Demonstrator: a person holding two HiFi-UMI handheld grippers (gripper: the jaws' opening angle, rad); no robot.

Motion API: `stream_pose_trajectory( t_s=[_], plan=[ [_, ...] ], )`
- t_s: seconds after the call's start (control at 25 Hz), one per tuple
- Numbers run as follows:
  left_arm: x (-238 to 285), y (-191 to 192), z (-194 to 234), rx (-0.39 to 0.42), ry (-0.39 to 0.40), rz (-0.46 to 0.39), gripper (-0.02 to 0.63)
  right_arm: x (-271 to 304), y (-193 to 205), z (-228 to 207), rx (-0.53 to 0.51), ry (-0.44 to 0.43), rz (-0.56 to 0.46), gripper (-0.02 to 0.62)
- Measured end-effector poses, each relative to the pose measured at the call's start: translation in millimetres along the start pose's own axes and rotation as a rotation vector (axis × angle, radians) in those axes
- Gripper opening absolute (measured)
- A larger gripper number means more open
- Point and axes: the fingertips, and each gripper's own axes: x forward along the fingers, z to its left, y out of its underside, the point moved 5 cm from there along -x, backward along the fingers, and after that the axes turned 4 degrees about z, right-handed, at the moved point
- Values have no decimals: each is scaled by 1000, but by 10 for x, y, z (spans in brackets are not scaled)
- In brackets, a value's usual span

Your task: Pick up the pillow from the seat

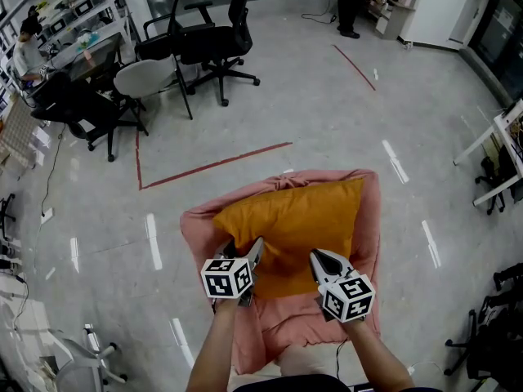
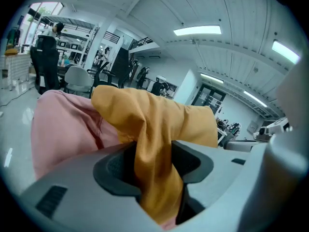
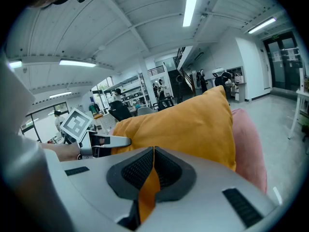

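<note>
An orange-yellow pillow (image 1: 290, 219) lies on a seat draped in pink cloth (image 1: 368, 219). My left gripper (image 1: 243, 250) is at the pillow's near left corner, my right gripper (image 1: 325, 261) at its near right corner. In the left gripper view a thick bunch of the pillow's fabric (image 2: 145, 115) fills the gap between the jaws of the left gripper (image 2: 152, 170), with the pink cover (image 2: 63, 129) at the left. In the right gripper view the right gripper (image 3: 153, 170) pinches a thin fold of the pillow (image 3: 188, 124). The left gripper (image 3: 104, 141) shows beyond, at the left.
Black office chairs (image 1: 204, 47) and a grey chair (image 1: 147, 78) stand on the floor beyond the seat. A red tape line (image 1: 212, 166) runs across the floor just behind it. A white table frame (image 1: 511, 137) is at the right, and desks with a seated person (image 1: 29, 47) at the far left.
</note>
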Motion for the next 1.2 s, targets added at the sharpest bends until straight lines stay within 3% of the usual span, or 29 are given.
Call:
stream_pose_trajectory(
  t_s=[0.12, 0.24, 1.2],
  plan=[
    [-26, 26, -56, 24, -11, -25, 167, -7, -3, 8, 15, -4, -4, 20],
    [-38, 50, -91, 19, -9, -39, 133, -15, 8, 11, 13, -4, -5, 20],
    [-397, -5, -407, 32, 79, -52, 112, -404, -25, 137, 51, 84, -60, 20]
  ],
)
